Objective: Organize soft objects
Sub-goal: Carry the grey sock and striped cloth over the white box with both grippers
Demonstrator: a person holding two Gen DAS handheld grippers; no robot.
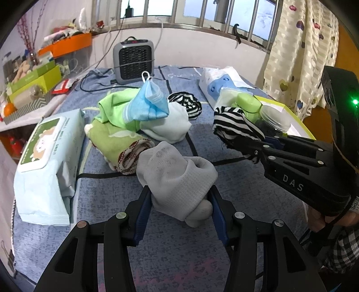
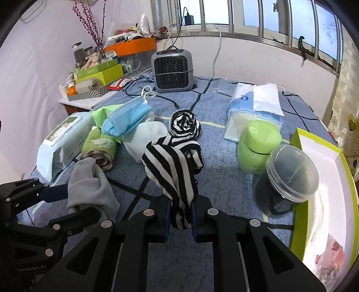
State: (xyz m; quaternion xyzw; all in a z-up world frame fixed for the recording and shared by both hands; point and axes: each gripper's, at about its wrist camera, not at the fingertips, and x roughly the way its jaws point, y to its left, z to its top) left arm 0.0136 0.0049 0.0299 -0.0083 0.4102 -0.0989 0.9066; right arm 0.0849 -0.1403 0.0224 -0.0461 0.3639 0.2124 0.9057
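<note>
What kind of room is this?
Probably a bedroom at home: a blue patterned bedspread strewn with rolled socks, a grey portable heater by the barred window, and a heart-print curtain.

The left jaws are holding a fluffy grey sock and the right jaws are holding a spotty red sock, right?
Not quite. The right gripper is shut on a black-and-white striped sock, not a spotty red one; the right wrist view shows it plainly. The rest is right: the left gripper does hold the soft grey sock.
</note>
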